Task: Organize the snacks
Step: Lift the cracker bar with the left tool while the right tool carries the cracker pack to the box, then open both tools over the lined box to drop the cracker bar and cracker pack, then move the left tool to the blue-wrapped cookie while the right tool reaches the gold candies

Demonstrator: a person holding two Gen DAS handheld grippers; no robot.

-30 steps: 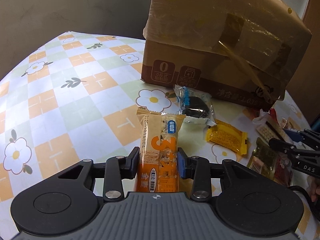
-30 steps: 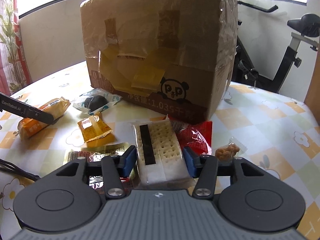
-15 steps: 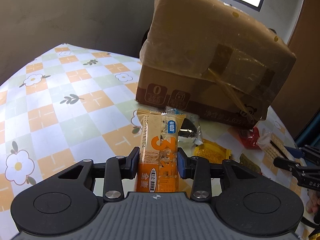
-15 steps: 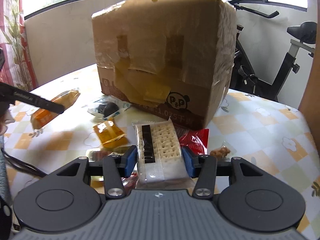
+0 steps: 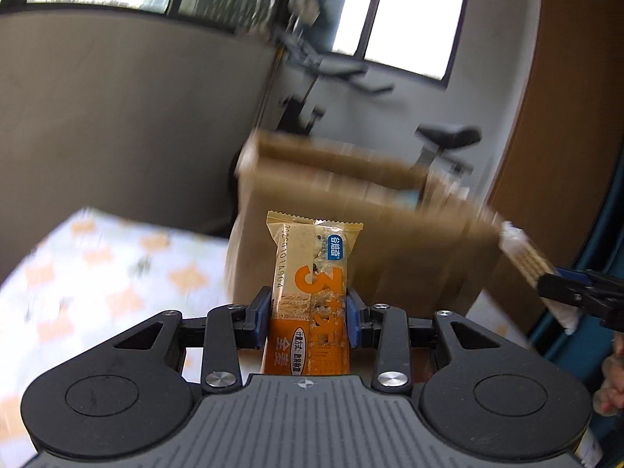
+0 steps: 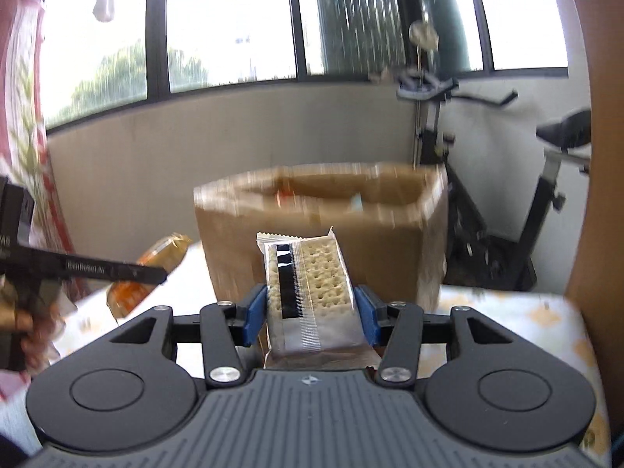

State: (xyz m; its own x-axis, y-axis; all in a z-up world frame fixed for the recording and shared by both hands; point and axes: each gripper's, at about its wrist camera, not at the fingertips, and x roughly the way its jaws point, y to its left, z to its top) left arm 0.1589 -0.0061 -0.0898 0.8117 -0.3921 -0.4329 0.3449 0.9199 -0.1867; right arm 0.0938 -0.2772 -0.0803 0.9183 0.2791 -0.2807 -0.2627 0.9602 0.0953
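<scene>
My left gripper (image 5: 308, 321) is shut on an orange biscuit packet (image 5: 312, 273) that stands upright between its blue pads, raised in front of the open cardboard box (image 5: 351, 210). My right gripper (image 6: 311, 318) is shut on a clear packet of crackers (image 6: 308, 292), held up before the same cardboard box (image 6: 323, 230), whose open top shows some packets inside. In the left wrist view the crackers (image 5: 522, 257) and the right gripper's fingers (image 5: 577, 296) appear at the right. In the right wrist view the orange biscuit packet (image 6: 156, 269) and a finger of the left gripper (image 6: 97, 271) appear at the left.
The table with its orange-and-green checked flower cloth (image 5: 97, 273) lies below. An exercise bike (image 6: 507, 202) stands behind the box by a low wall and windows. A wooden panel (image 5: 565, 117) rises at the right. Part of a person's hand (image 5: 612, 382) shows at the right edge.
Both grippers have risen with their packets from near table level to about the height of the box's open top. The loose snacks on the table have dropped out of view.
</scene>
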